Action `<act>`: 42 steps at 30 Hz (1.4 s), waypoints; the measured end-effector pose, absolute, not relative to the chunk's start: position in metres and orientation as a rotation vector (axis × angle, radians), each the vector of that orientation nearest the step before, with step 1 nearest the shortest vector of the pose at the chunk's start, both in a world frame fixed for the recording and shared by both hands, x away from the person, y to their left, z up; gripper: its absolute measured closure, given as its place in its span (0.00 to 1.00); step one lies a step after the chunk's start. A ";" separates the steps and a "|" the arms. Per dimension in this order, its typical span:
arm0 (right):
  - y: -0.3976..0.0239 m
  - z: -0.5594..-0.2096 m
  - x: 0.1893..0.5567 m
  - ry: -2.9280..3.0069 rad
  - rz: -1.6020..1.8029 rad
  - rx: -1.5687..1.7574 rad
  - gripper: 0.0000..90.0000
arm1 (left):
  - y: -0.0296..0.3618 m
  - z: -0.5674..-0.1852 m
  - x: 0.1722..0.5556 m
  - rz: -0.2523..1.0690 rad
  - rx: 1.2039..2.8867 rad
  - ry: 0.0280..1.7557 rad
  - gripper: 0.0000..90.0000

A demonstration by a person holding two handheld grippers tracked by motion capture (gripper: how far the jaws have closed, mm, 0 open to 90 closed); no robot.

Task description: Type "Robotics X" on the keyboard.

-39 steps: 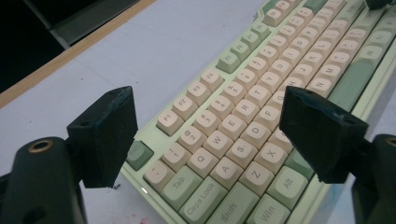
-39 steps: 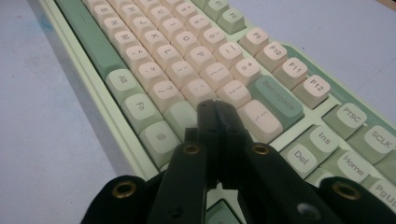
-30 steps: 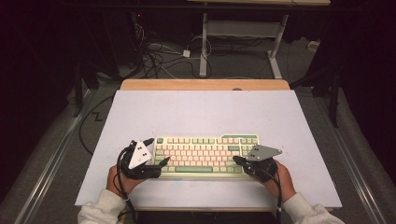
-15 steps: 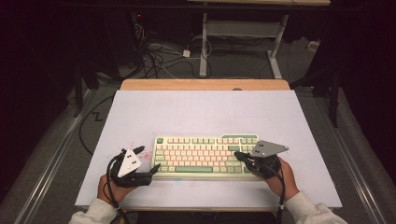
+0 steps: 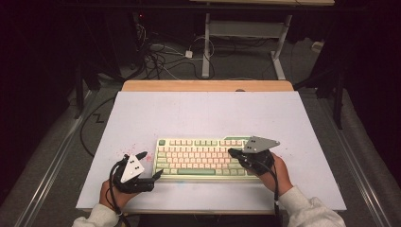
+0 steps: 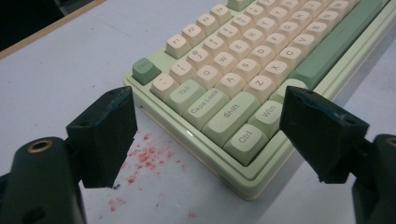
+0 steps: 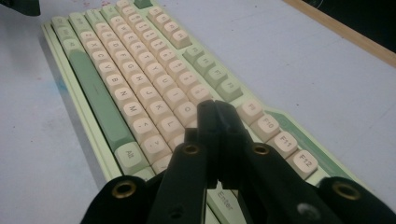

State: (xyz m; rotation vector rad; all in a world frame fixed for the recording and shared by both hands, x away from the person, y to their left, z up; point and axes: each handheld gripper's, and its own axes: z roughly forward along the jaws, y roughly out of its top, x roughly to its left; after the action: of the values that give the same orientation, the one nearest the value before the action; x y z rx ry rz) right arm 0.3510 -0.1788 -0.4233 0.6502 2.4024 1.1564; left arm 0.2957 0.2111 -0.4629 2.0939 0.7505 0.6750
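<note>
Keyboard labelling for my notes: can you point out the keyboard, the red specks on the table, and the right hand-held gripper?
keyboard (image 5: 198, 158): high view, middle of its key field.
red specks (image 6: 144, 158): left gripper view, densest patch beside the keyboard's corner.
right hand-held gripper (image 7: 215, 109): right gripper view, tips of its closed jaws.

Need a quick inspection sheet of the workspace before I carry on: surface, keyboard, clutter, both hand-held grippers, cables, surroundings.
Surface: white table top with a wooden far edge; red specks beside the keyboard's left end.
Job's things: green and cream keyboard, flat, near the front edge.
Clutter: nothing seen.
Grippers: left hand-held gripper open, jaws level with the keyboard's near left corner, not touching it. Right hand-held gripper shut, empty, tips over the keys at the right end; contact cannot be told.
Cables: one trails from each gripper; a tangle lies on the floor behind the table.
Surroundings: dark room, white desk frame beyond.
</note>
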 end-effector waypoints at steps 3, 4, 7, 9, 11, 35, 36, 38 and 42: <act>-0.172 -0.424 0.356 2.419 1.148 0.652 1.00 | 0.211 -0.464 0.296 0.660 2.094 0.767 0.20; -0.167 -0.424 0.360 2.422 1.143 0.659 1.00 | 0.211 -0.464 0.296 0.659 2.097 0.767 0.20; -0.162 -0.426 0.362 2.430 1.129 0.655 1.00 | 0.212 -0.463 0.296 0.672 2.098 0.751 0.20; -0.157 -0.428 0.366 2.449 1.112 0.648 1.00 | 0.213 -0.463 0.295 0.660 2.093 0.771 0.20; -0.150 -0.430 0.368 2.462 1.098 0.646 1.00 | 0.214 -0.463 0.296 0.672 2.089 0.762 0.20; -0.124 -0.447 0.382 2.525 0.977 0.641 1.00 | 0.214 -0.465 0.296 0.646 2.114 0.766 0.20; -0.123 -0.448 0.382 2.525 0.971 0.641 1.00 | 0.215 -0.465 0.296 0.645 2.113 0.769 0.20; -0.122 -0.448 0.381 2.523 0.969 0.638 1.00 | 0.215 -0.465 0.296 0.642 2.113 0.767 0.20; -0.119 -0.449 0.382 2.532 0.945 0.633 1.00 | 0.214 -0.466 0.296 0.636 2.123 0.763 0.20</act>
State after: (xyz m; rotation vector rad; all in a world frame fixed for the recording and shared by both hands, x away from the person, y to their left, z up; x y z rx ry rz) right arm 0.3817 -0.1194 -0.4495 0.6325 2.5319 0.9454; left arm 0.2965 0.2140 -0.4658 2.1231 0.7632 0.6361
